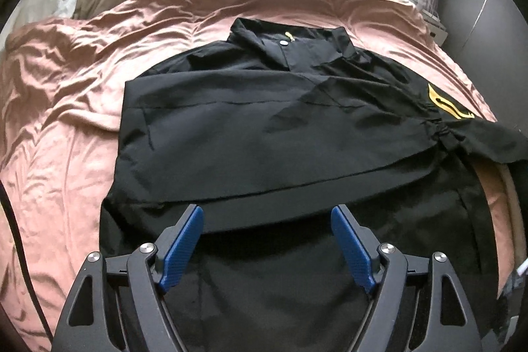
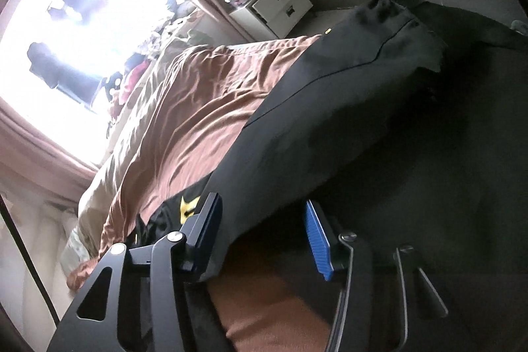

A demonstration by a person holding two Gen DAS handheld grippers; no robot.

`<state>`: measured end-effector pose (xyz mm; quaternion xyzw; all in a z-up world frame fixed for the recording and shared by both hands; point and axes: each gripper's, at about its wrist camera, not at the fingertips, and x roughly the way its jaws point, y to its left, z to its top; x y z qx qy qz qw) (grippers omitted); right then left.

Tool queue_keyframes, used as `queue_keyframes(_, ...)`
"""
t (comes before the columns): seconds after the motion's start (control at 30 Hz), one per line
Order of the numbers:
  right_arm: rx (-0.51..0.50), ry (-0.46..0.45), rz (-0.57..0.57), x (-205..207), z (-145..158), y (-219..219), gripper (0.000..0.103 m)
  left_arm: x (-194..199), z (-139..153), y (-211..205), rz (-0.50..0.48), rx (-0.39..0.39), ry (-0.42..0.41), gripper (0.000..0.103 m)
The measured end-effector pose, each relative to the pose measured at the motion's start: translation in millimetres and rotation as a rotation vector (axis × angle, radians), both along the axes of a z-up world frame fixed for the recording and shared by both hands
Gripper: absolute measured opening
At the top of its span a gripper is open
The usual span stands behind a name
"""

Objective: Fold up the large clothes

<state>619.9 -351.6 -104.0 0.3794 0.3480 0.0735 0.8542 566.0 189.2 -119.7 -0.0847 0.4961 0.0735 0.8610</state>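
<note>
Jacket (image 1: 250, 127) lies on the bed (image 1: 66, 108), collar far side, one side folded across the front. My left tongs (image 1: 266, 220) hover wide open over the hem, holding nothing. Right tongs (image 2: 264, 220) half open around a lifted fold; can't tell if pads touch.
</note>
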Motion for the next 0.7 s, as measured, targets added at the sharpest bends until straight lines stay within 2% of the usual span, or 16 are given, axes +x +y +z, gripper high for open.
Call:
queue_keyframes(0.07, 0.009, 0.0, -0.017, 4, -3, -2, 0.048, 5, -2, -4, -0.001, -0.002, 0.0, 0.081)
queue_keyframes(0.13, 0.01, 0.002, -0.037, 6, -6, -3, 0.033, 10, -4, -6, -0.002, -0.006, 0.001, 0.081)
queue_keyframes(0.17, -0.005, 0.002, -0.053, 6, -6, -4, 0.017, 12, -6, -8, -0.004, -0.002, 0.004, 0.081)
queue_keyframes(0.2, -0.009, -0.004, -0.065, 6, -6, -5, 0.009, 14, -6, -10, -0.008, 0.002, 0.008, 0.081)
queue_keyframes(0.27, -0.003, -0.033, -0.068, 2, 0, -7, 0.002, 16, -7, -15, -0.024, 0.008, 0.017, 0.081)
queue_keyframes(0.47, -0.06, -0.145, 0.004, -13, 48, 18, 0.0, 9, 5, -17, -0.036, 0.012, -0.01, 0.081)
queue_keyframes(0.7, -0.113, -0.254, 0.131, -39, 111, 78, 0.0, -18, 22, 0, -0.005, -0.005, -0.046, 0.081)
